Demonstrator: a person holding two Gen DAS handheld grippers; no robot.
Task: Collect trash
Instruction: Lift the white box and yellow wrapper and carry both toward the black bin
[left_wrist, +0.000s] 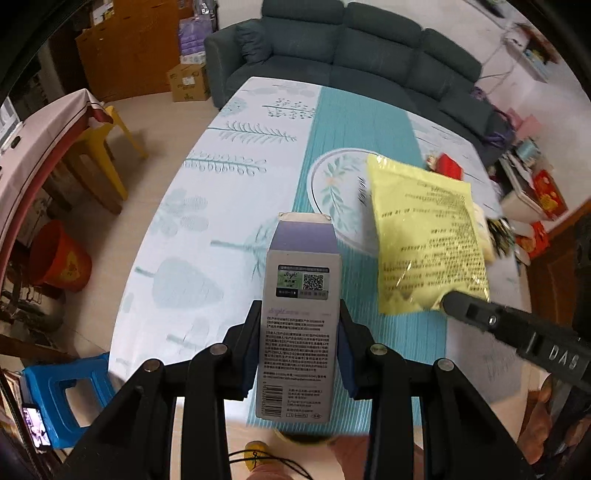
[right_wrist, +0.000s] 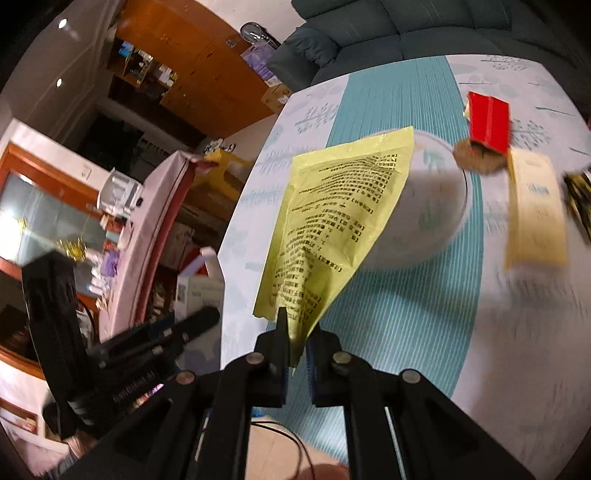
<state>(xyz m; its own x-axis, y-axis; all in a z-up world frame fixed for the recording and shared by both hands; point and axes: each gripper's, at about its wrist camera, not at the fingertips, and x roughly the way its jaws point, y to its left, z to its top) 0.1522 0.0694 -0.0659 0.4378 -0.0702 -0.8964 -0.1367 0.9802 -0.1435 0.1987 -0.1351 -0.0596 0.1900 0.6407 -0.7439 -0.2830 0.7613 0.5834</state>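
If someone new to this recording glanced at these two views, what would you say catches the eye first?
Most striking is the bright yellow printed bag, pinched at one corner by the right gripper and hanging above the white plate. Next comes the tall purple-and-white carton, clamped between the left gripper fingers over the teal runner. Further right on the table, a red box and other wrappers lie waiting.
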